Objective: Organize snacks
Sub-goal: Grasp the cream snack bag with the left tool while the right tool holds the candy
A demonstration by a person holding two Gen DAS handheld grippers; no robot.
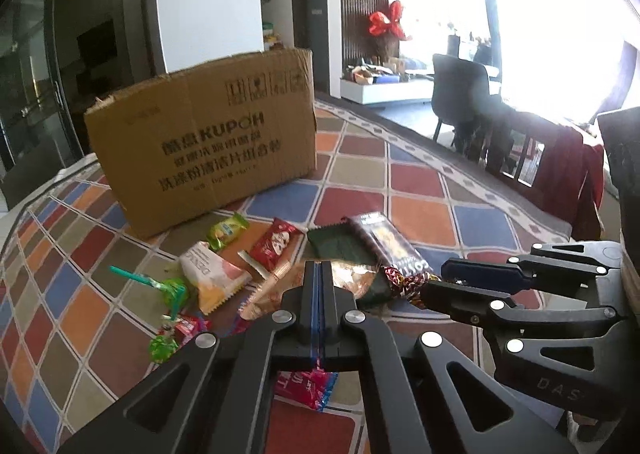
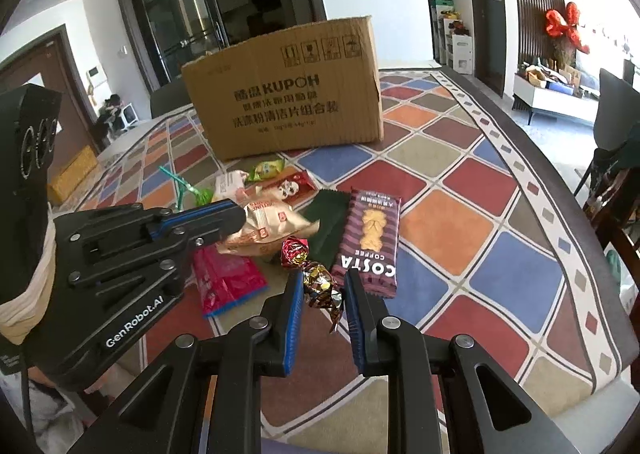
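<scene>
Several snacks lie on a patterned tablecloth in front of a cardboard box (image 1: 204, 145) (image 2: 286, 93). My right gripper (image 2: 322, 286) is open, its fingers on either side of a foil-wrapped candy (image 2: 318, 282) that lies beside a purple Costa bar (image 2: 370, 242); the gripper also shows in the left wrist view (image 1: 436, 280), by the candy (image 1: 404, 284). My left gripper (image 1: 318, 274) is shut with nothing visible between its fingers, above a beige snack packet (image 1: 352, 274). It shows in the right wrist view (image 2: 236, 219) over that packet (image 2: 276, 223).
A pink packet (image 2: 228, 282), a red packet (image 1: 276, 242), a green packet (image 1: 226, 230), a white-orange packet (image 1: 214, 278) and a green lollipop (image 1: 168, 288) lie around. Dark chairs (image 1: 460, 93) stand beyond the table's far edge.
</scene>
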